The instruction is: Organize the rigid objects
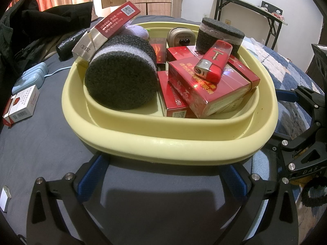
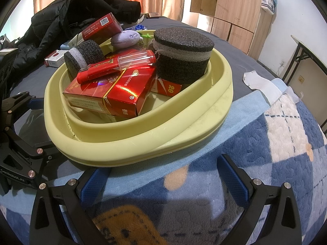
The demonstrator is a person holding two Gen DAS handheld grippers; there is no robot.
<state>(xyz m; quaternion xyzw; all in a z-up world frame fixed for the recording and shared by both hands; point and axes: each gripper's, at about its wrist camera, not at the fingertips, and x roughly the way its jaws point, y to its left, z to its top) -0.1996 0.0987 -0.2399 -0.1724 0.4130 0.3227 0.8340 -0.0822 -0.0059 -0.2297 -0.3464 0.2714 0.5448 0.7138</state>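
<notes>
So the yellow basin [image 1: 163, 140] is sitting on the bed [image 1: 51, 134], stuffed with red cigarette packs [image 1: 212, 85], two dark foam cylinders and a red lighter [image 1: 212, 63] lying on top of the packs. Both grippers are wide open and holding nothing: my left gripper [image 1: 163, 181] is straight in front of the basin's near rim, which sits just past its fingertips, and the right gripper [image 2: 165, 181] faces the rim from the blanket side, rim slightly left of its centre line. The thing I'd go for next is the loose white-and-red pack [image 1: 20, 108] still out on the sheet. It's well off to the left of the basin, long axis running roughly away from the left camera, so the left gripper is clearly the nearer one. I'd guess that means swinging left and closing across its narrow sides.
</notes>
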